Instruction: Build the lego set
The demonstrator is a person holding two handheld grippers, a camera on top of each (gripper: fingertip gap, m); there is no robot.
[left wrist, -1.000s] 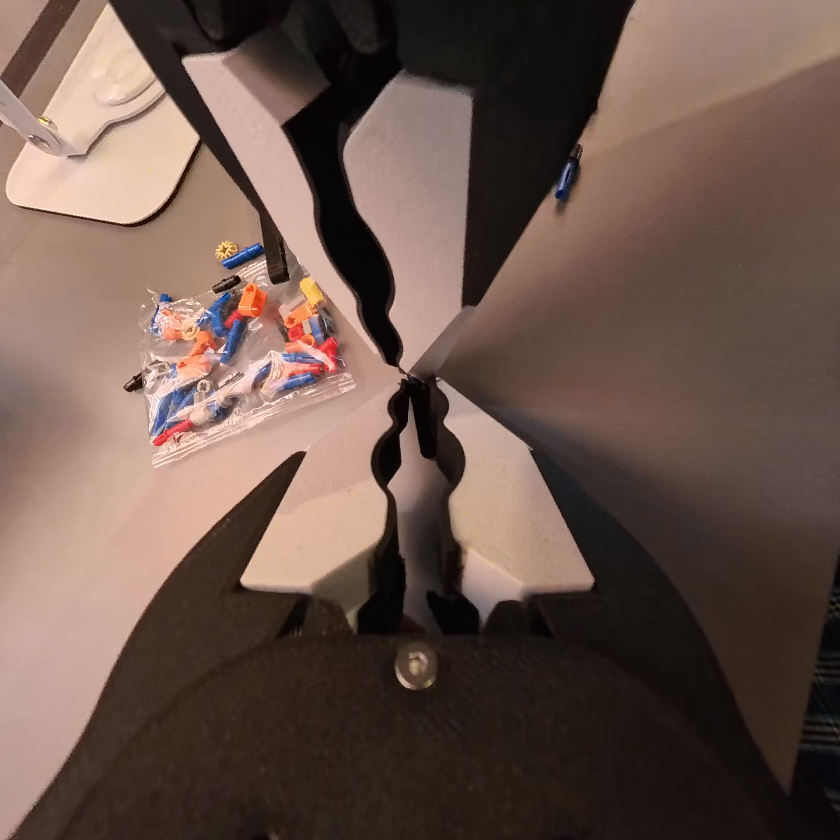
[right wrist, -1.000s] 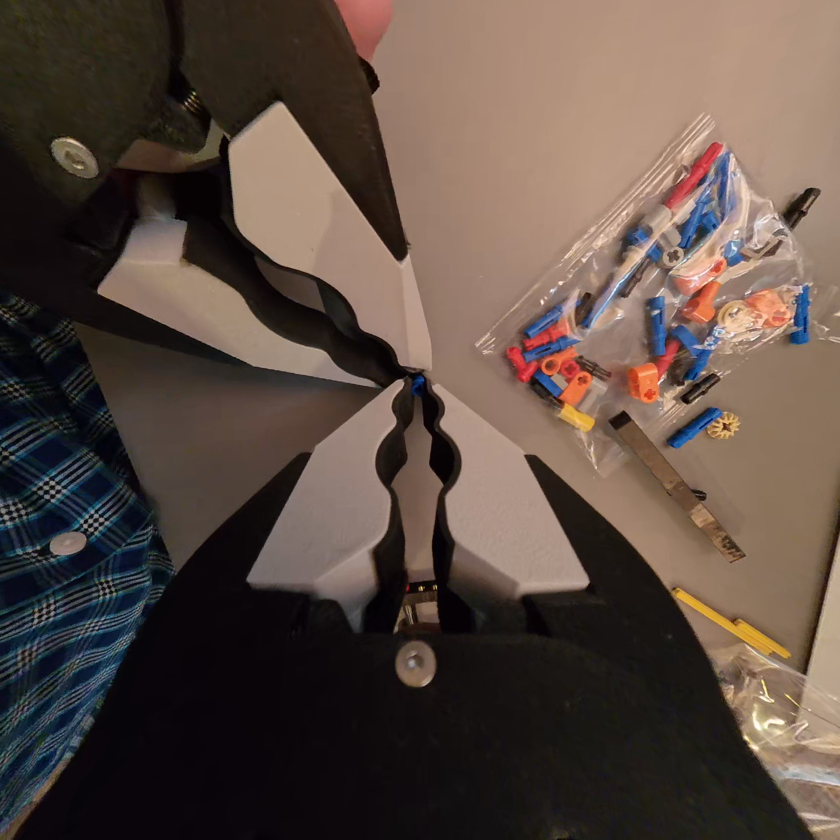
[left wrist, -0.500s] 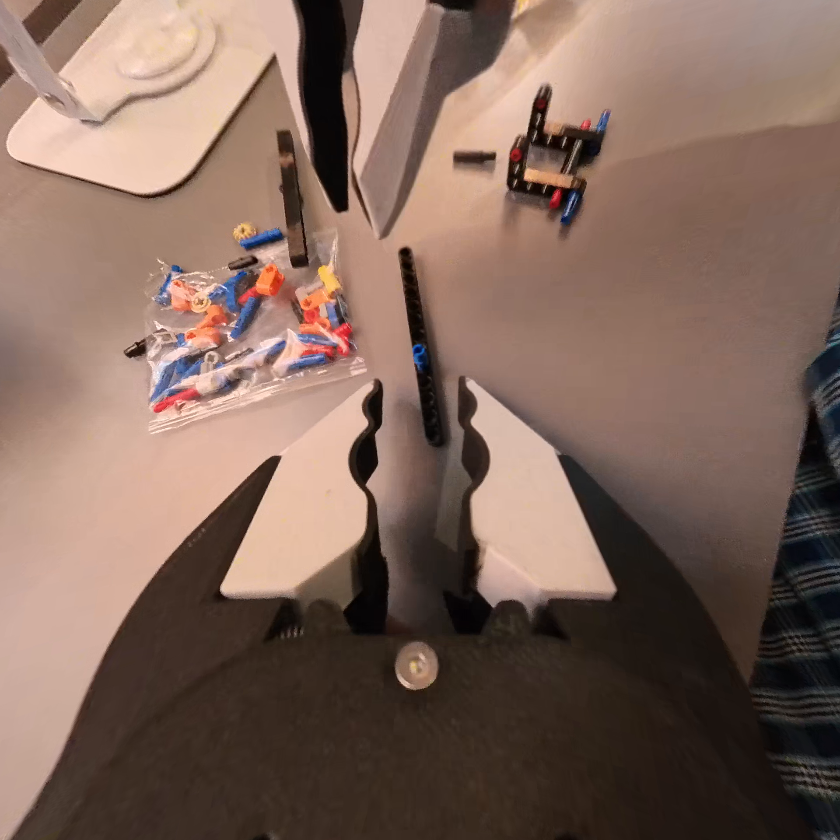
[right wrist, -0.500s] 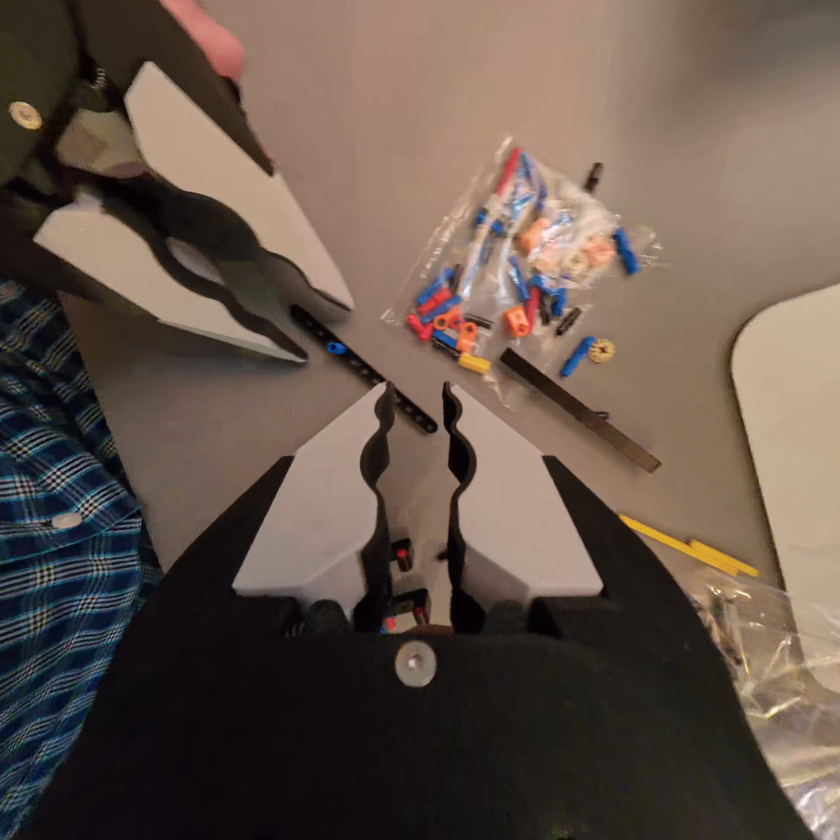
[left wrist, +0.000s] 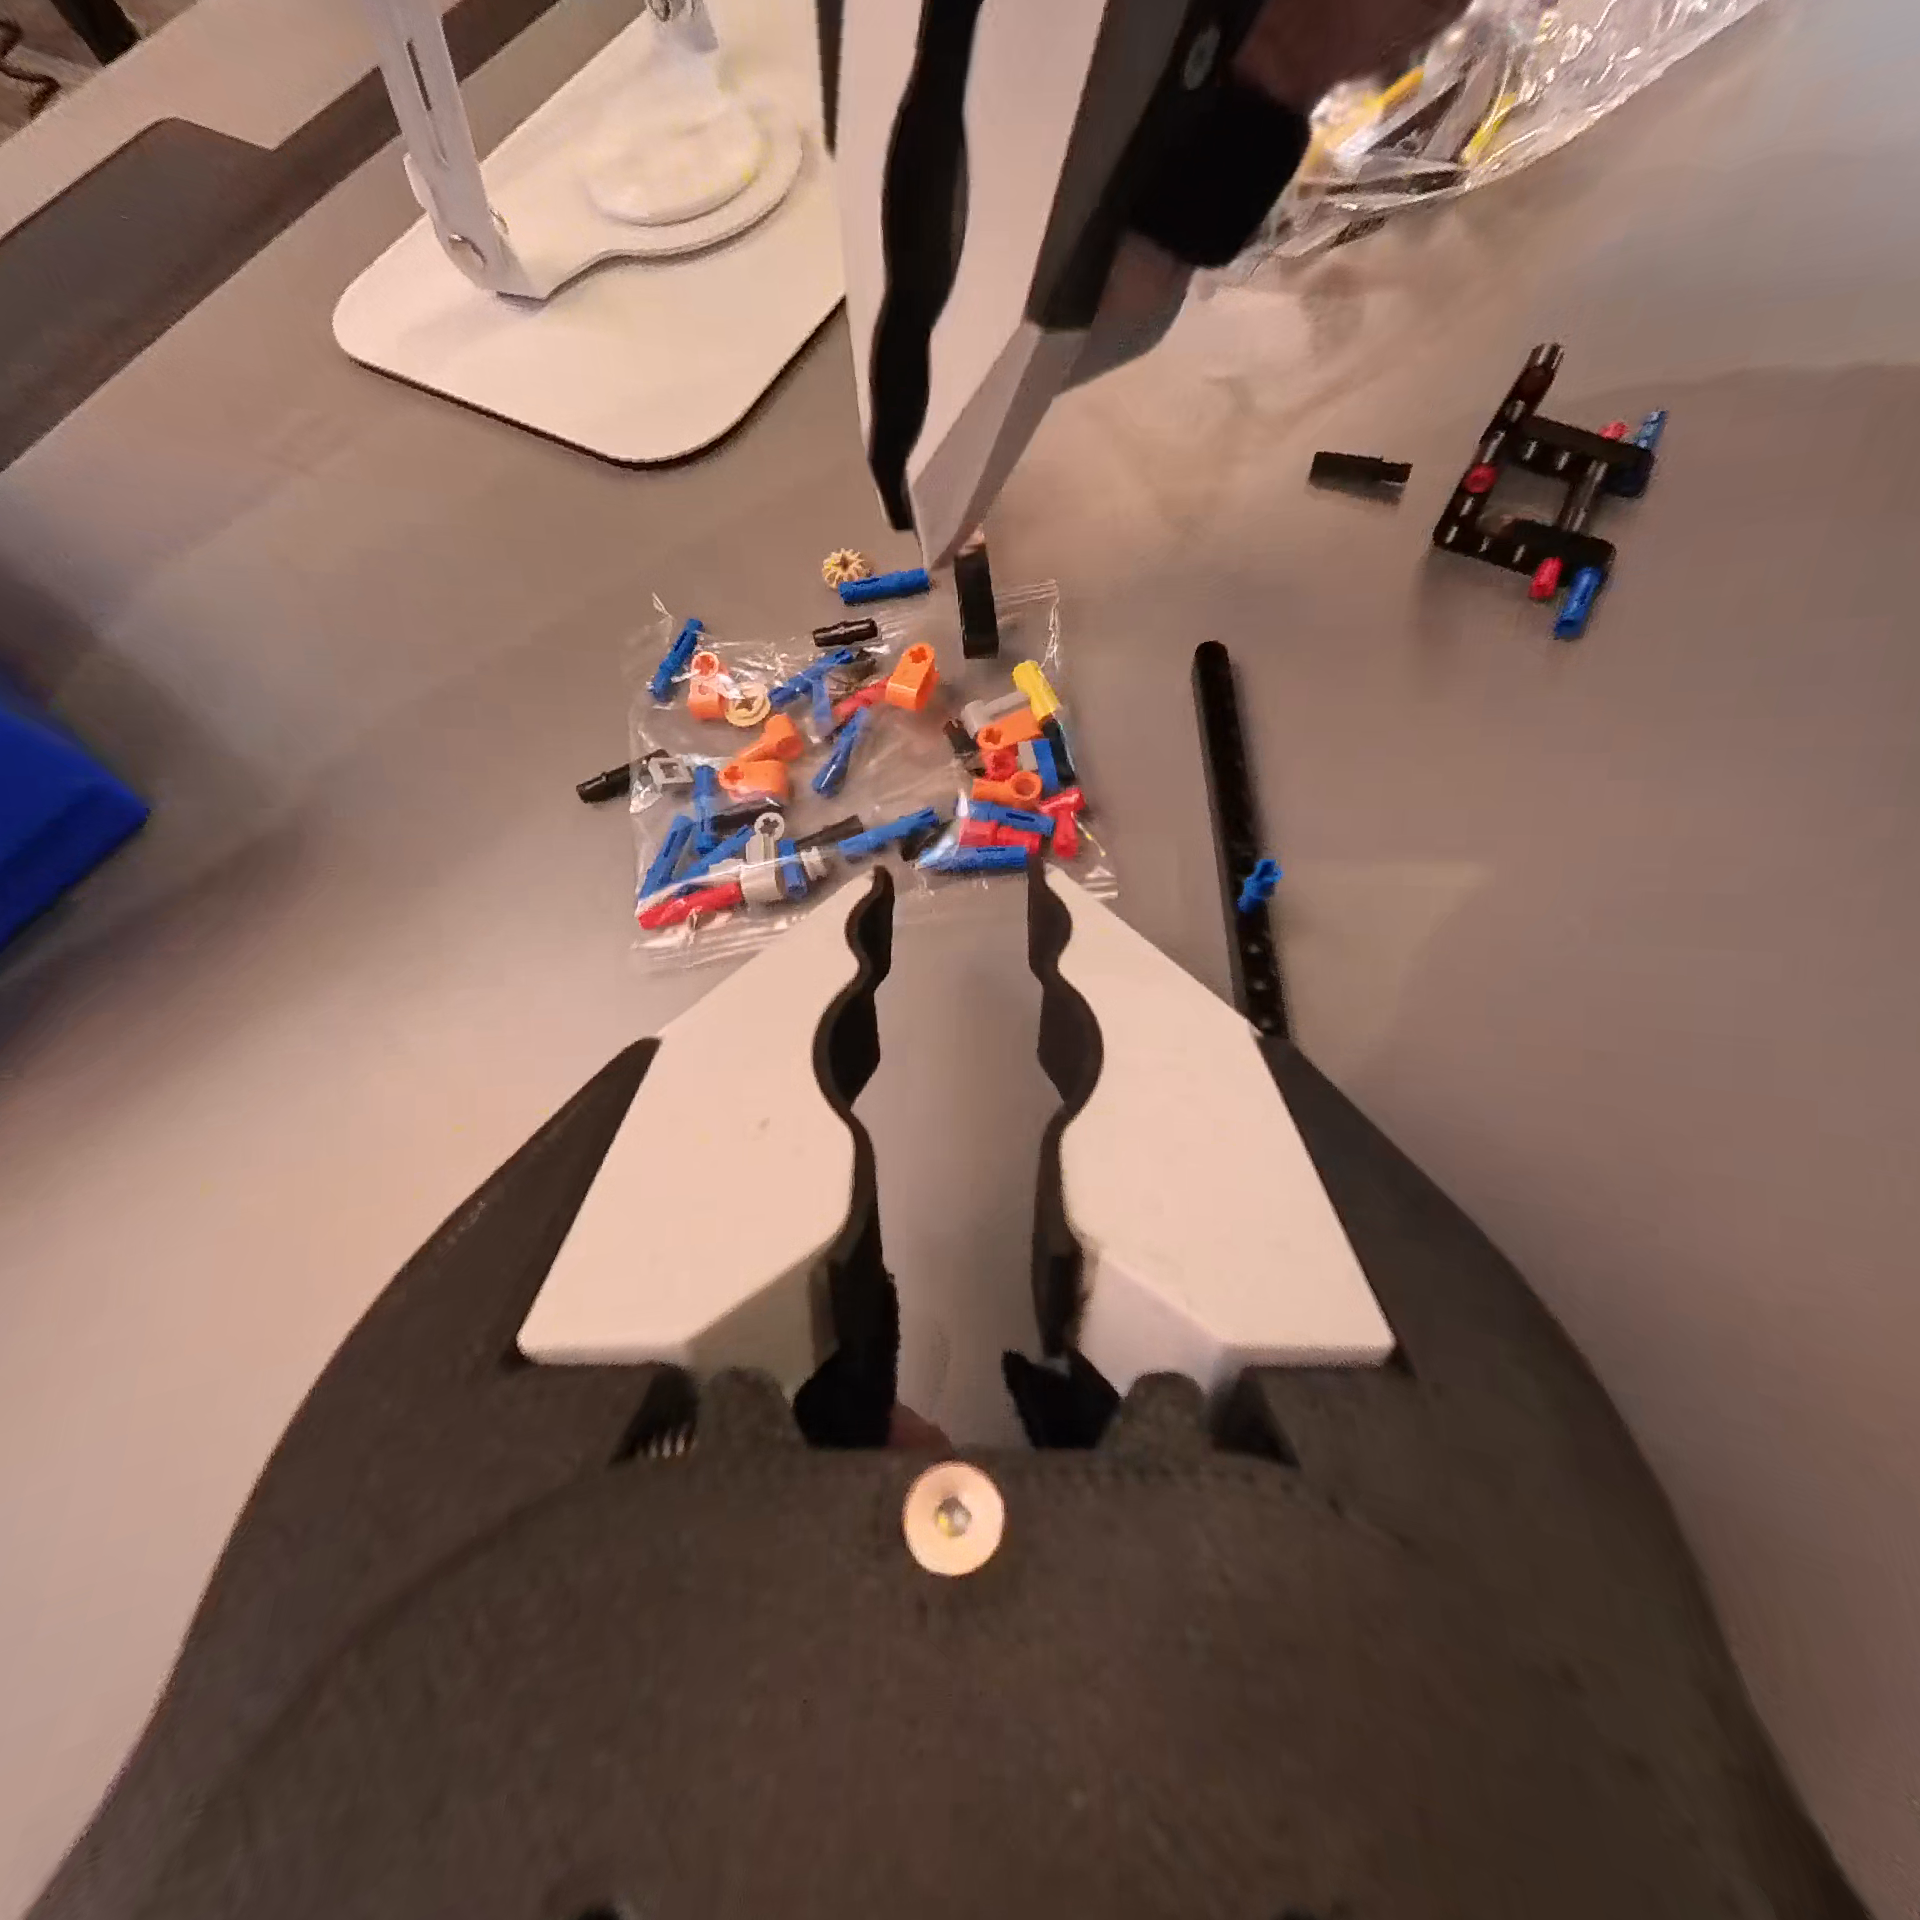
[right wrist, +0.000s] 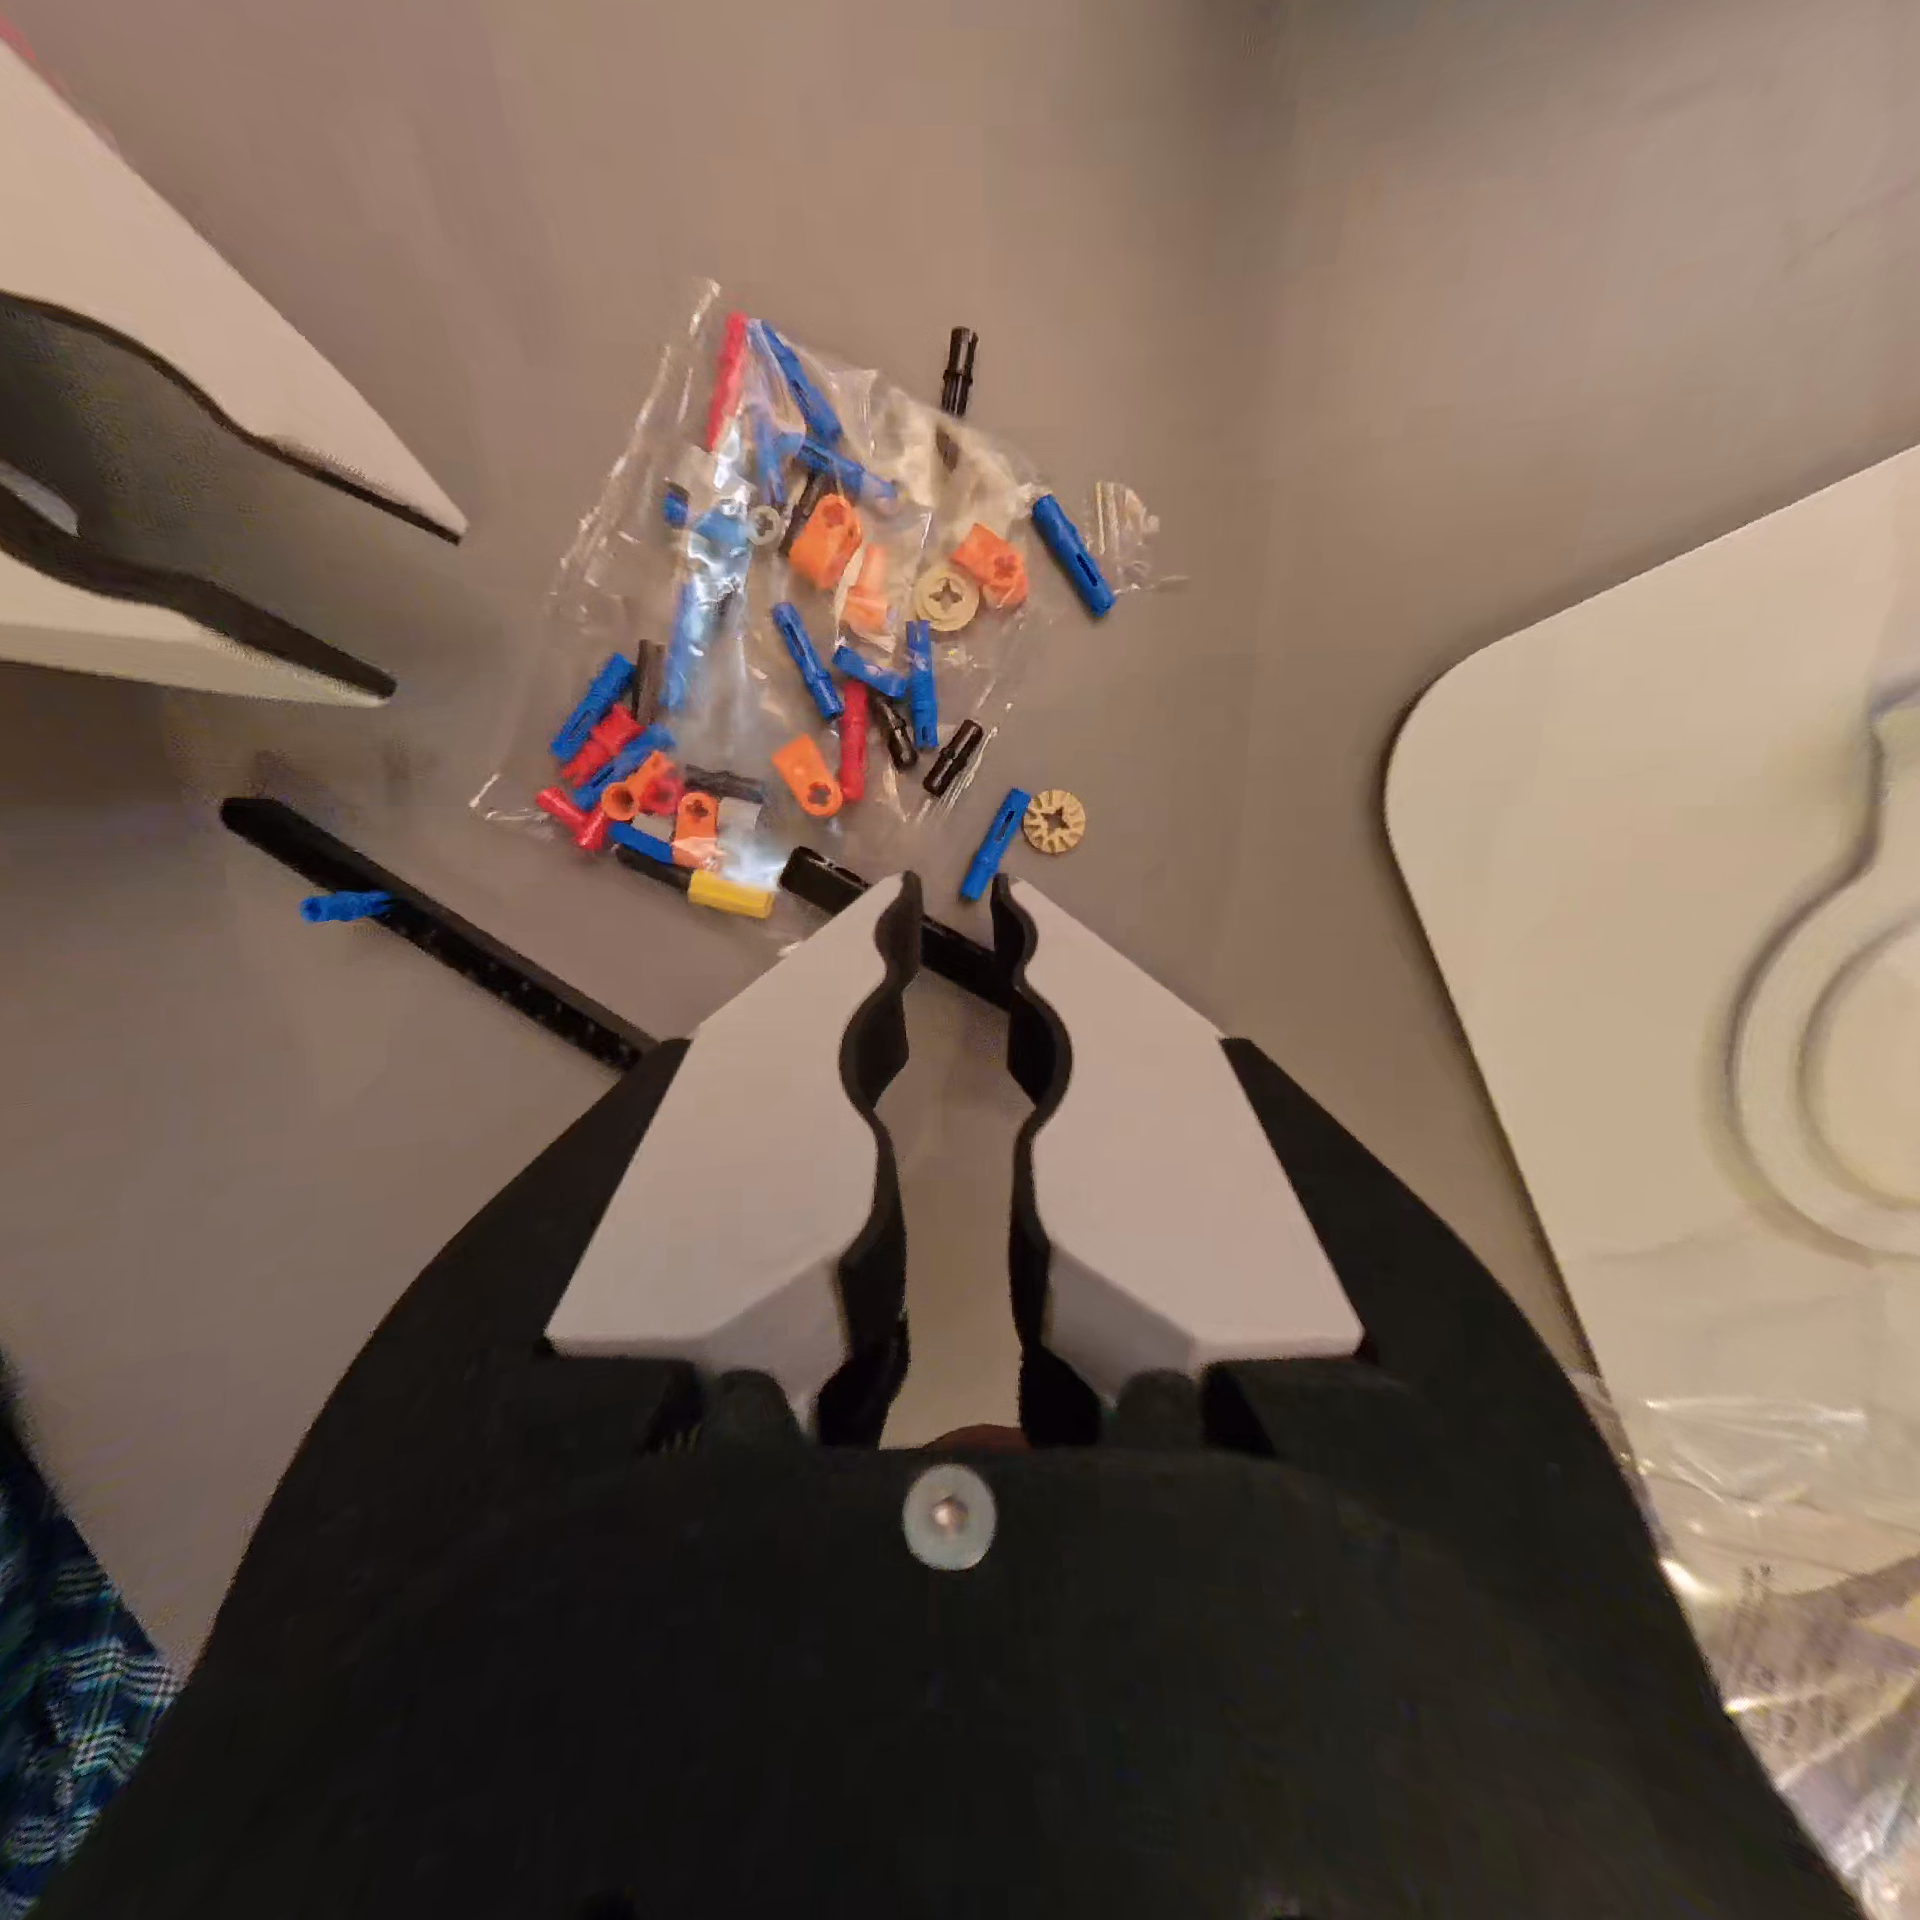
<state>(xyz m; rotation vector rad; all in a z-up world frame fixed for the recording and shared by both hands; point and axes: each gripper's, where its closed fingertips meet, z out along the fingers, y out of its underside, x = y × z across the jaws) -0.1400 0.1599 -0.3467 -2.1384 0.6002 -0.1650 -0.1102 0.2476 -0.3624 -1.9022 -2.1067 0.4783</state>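
Note:
A long black beam with a blue pin in its side lies on the grey table; it also shows in the right wrist view. A clear bag of small blue, orange and red pieces lies left of it, also in the right wrist view. My left gripper is open and empty, just short of the bag. My right gripper is open and empty over a second black beam, near a loose blue pin and a tan gear. A black frame assembly sits far right.
A white stand base is at the back left, also in the right wrist view. A short black piece lies beside the frame. A crumpled clear bag lies at the back right. A blue object sits at the left edge. Tip to tip, the grippers are about 10 centimetres apart. The right tips stand about 12 centimetres off the short black piece.
Both grippers held the beam and pin together, then opened and let go. The beam now lies on the table. Both grippers moved toward the bag of pieces.

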